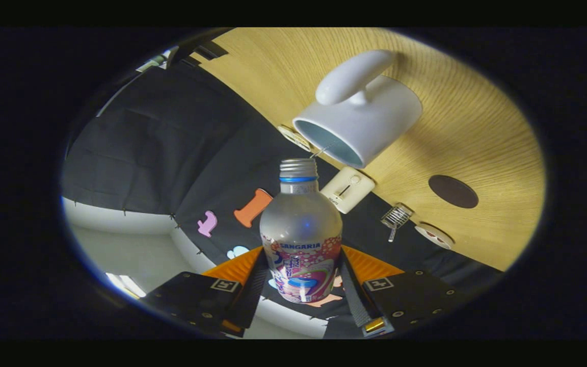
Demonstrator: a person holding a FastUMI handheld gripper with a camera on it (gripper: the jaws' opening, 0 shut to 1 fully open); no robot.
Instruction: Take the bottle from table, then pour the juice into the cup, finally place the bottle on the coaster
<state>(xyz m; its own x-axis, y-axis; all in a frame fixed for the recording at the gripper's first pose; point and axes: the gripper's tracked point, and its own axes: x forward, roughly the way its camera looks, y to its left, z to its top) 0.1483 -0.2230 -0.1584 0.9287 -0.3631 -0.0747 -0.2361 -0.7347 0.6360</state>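
Observation:
My gripper (302, 278) is shut on a frosted bottle (301, 229) with a bright printed label; both fingers press on its lower body. The whole view is rolled, so the bottle is tipped over toward a white mug (362, 114) on the wooden table (477, 132). The bottle's open threaded mouth, with a blue ring below it, sits just short of the mug's rim. The mug's opening faces the bottle and its handle points away from the table. A dark round coaster (453, 191) lies on the wood beyond the mug, to the right of the fingers.
A cream timer-like box (347, 189), a small wire strainer (396, 217) and a round white dish (433, 235) lie along the table's back edge by the black cloth wall. A pale round disc (294, 137) lies beside the mug's rim.

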